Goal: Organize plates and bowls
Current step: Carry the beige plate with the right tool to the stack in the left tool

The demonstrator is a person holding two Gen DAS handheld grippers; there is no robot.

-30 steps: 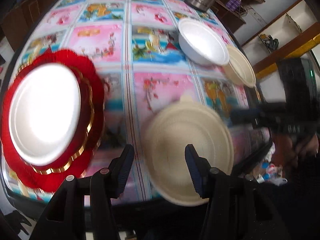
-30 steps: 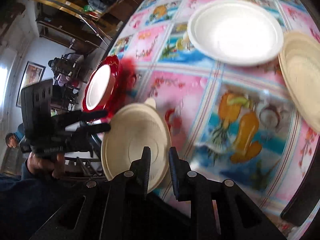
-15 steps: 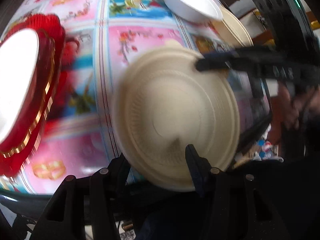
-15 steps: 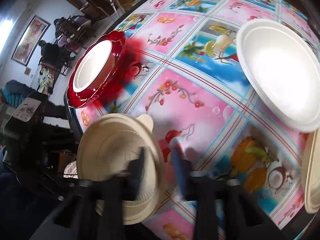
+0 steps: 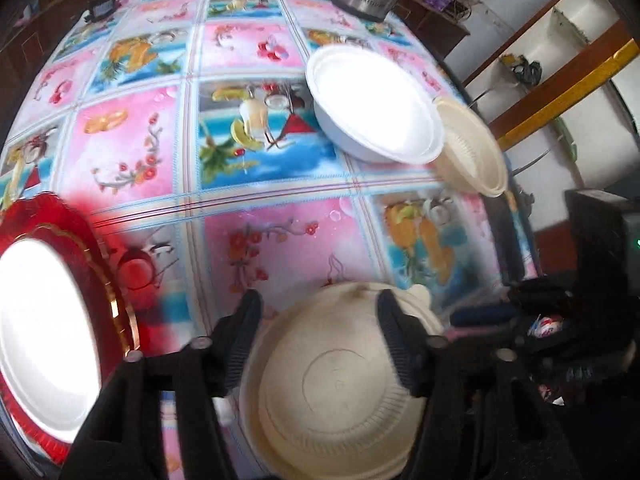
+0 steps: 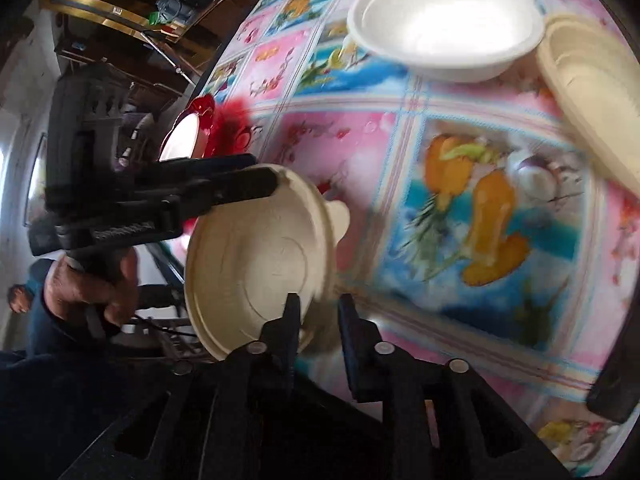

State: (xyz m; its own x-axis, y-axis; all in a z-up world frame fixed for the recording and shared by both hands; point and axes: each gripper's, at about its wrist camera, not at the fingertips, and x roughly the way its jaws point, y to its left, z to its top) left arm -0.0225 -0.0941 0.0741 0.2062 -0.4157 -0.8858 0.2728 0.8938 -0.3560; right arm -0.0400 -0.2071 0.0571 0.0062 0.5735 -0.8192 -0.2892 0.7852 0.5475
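Beige and ribbed, the round plate (image 5: 336, 392) fills the lower middle of the left wrist view, lifted above the near edge of the surface (image 5: 280, 248), which wears a pink and blue picture cloth. The left hand-held gripper (image 5: 320, 340) is spread wide, one finger on each side of the plate's far rim; whether either finger touches it cannot be told. At left a white plate (image 5: 40, 336) lies on a red plate (image 5: 80, 240) with a gold line. Farther back a white bowl (image 5: 372, 100) sits just beside a beige bowl (image 5: 472, 152) at the right edge of the surface. From the right wrist, the same beige plate (image 6: 260, 256) stands tilted on edge off the near corner of the surface (image 6: 352, 152). The right hand-held gripper (image 6: 316, 320) pinches its lower rim, with only a narrow gap between the fingers. The left hand-held gripper (image 6: 256, 176) reaches to the plate's upper rim from the left. The white bowl (image 6: 444, 20) and beige bowl (image 6: 592, 88) lie beyond.
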